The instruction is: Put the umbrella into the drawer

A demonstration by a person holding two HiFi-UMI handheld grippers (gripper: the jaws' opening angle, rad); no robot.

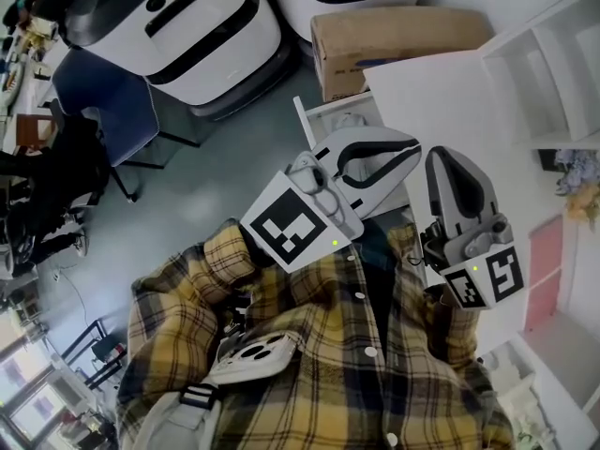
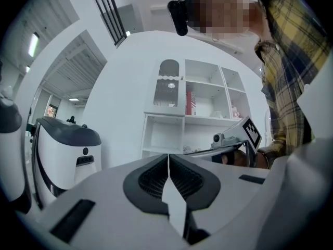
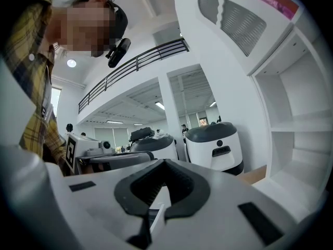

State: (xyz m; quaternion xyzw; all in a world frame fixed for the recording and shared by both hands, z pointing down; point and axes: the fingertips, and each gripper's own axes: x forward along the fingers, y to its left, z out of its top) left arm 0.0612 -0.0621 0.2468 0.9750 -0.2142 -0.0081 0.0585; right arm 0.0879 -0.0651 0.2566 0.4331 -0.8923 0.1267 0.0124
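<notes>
No umbrella shows in any view. An open white drawer (image 1: 319, 120) juts from the white cabinet (image 1: 431, 82), partly hidden behind my left gripper (image 1: 411, 146), and I cannot make out what is in it. The left gripper (image 2: 168, 163) is shut, its pads pressed together with nothing between them. The right gripper (image 1: 442, 157) is held beside it over the cabinet's front edge. Its jaws (image 3: 164, 165) are also shut and empty. Each gripper shows in the other's view: the right gripper (image 2: 234, 139) and the left gripper (image 3: 104, 158). Both are held level in front of the person's plaid shirt (image 1: 319, 345).
A white shelf unit (image 1: 562, 54) stands at the right, with a cardboard box (image 1: 394, 36) behind the cabinet. Large white and black machines (image 1: 187, 26) stand at the back. A blue chair (image 1: 103, 92) is at the left, on grey floor (image 1: 216, 176).
</notes>
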